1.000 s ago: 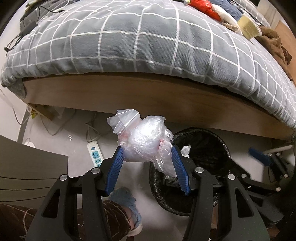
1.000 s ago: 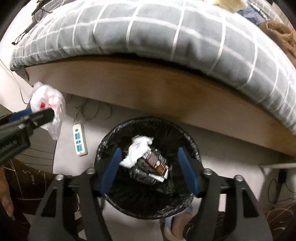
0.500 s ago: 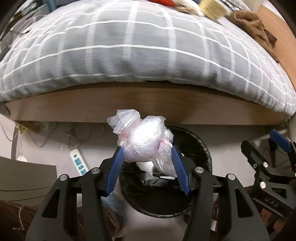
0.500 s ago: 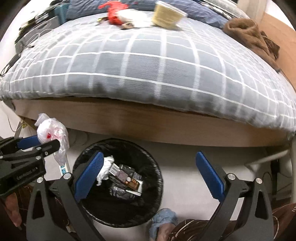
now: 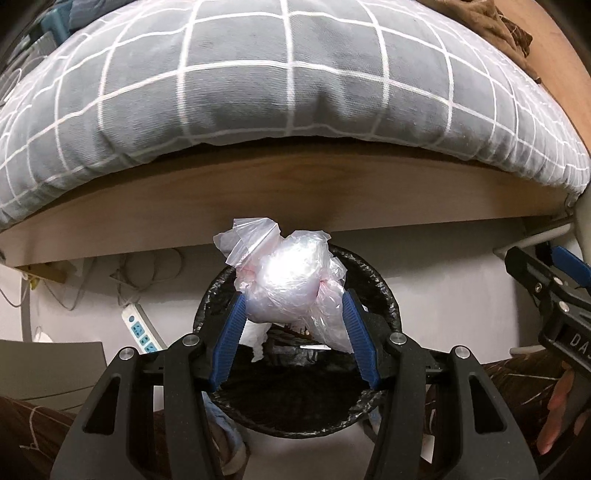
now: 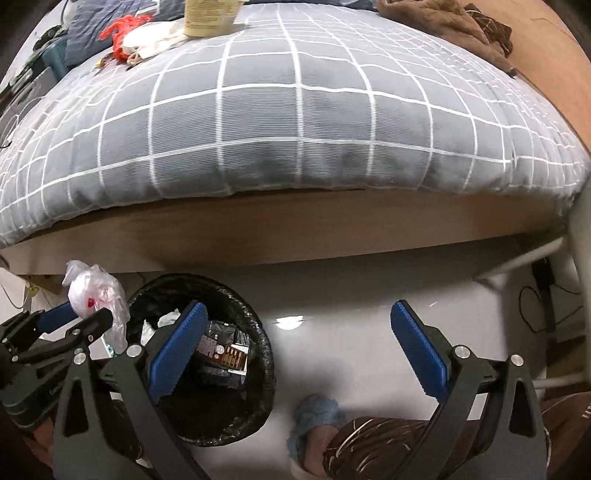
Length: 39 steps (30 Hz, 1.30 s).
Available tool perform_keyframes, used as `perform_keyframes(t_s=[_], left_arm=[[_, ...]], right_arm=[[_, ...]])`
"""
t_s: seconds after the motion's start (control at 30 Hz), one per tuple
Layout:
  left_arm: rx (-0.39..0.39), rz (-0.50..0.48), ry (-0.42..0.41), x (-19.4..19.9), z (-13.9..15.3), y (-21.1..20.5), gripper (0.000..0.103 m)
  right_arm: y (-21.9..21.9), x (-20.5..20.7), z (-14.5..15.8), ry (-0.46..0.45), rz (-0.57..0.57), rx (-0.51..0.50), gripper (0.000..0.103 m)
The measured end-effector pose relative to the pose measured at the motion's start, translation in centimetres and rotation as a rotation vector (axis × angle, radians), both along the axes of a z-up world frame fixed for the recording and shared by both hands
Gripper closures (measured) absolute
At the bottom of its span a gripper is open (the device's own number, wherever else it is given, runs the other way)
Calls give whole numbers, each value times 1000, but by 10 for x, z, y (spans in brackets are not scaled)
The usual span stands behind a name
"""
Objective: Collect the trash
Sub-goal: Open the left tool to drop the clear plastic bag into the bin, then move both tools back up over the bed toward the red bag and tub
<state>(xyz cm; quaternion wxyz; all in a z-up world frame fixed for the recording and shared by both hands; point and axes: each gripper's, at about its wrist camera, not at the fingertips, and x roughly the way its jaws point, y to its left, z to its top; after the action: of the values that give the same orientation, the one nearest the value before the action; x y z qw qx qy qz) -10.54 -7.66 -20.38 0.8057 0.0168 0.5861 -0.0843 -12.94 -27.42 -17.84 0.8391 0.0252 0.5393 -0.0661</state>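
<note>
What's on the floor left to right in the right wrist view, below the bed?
Left gripper holding the plastic bag → black bin → right gripper, jaws apart, nothing between → blue slipper → black cable.

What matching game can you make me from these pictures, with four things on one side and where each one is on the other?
Things:
1. crumpled clear plastic bag
2. round black-lined trash bin
3. white power strip
4. brown fuzzy blanket

Places:
A. on the floor beside the bed, with trash inside
B. lying on the floor, left of the bin
C. pinched in the left hand-held gripper, above the bin
D. on top of the grey checked bed cover

Pairs: 1-C, 2-A, 3-B, 4-D
</note>
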Motion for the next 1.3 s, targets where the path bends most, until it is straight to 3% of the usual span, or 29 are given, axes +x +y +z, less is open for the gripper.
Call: perform_keyframes(t_s=[0.17,0.23,0.3,0.5,1.0,1.3], left_arm=[[0,-1,-2,0,-3,1,45],[-5,-1,1,0,-5,0,37],[0,-5,-12,-1,-3,-1,21],[-7,4,-61,-4,10,-2,9],[8,29,-230,3,76,14,6],[-27,90,-319,11,111,37,6]], right_arm=[[7,0,3,-4,13,-6,7],[9,3,3,-7,23,-4,7],[12,3,3,-13,32,-6,7],[16,2,13,-47,47,-25,7],[16,8,78,-225,42,-47,7],[29,16,109,-318,78,-56,7]])
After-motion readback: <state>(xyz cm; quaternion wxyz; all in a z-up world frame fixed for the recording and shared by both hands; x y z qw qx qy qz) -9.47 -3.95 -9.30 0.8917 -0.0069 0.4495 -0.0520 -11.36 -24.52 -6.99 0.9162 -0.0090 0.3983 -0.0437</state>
